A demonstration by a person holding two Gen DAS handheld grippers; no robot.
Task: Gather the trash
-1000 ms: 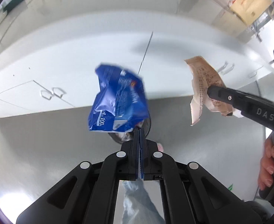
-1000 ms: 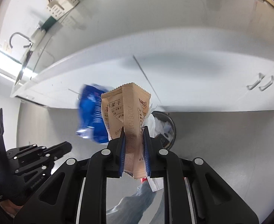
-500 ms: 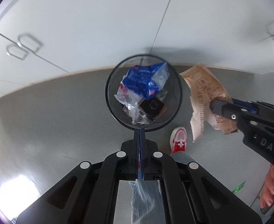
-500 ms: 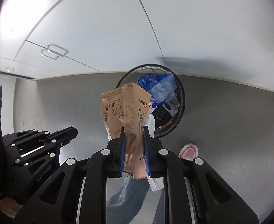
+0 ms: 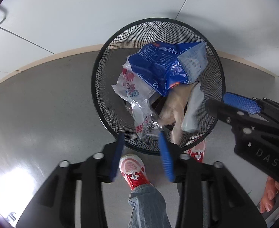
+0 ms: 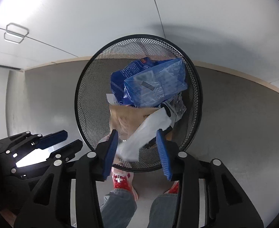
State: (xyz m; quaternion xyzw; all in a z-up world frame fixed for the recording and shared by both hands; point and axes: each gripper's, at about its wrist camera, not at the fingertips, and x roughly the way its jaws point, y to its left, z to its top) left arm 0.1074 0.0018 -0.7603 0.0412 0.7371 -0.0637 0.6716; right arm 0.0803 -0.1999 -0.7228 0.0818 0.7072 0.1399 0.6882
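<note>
Both tongs over the mesh bin (image 5: pixel 101 87), pointing down. Left tongs (image 5: pixel 142 155) have just been opening: jaws roughly half apart, nothing between them. Right tongs (image 6: pixel 137 151) also just opened, jaws apart; white wrapper (image 6: pixel 145 133) sits blurred in the gap, pads not pressing it, looks mid-drop. Tan pouch (image 6: pixel 124 117) blurred too, already below the rim, falling onto the blue bag (image 5: pixel 166 66) and clear printed wrapper (image 5: pixel 133 95) in the bin. All of it is thin film: light, soft, crinkly, slippery, drifts on release. If anything misses, pinch a crimped edge or fold, not the flat face. Shoes (image 5: pixel 133 171) just beside the bin.
</note>
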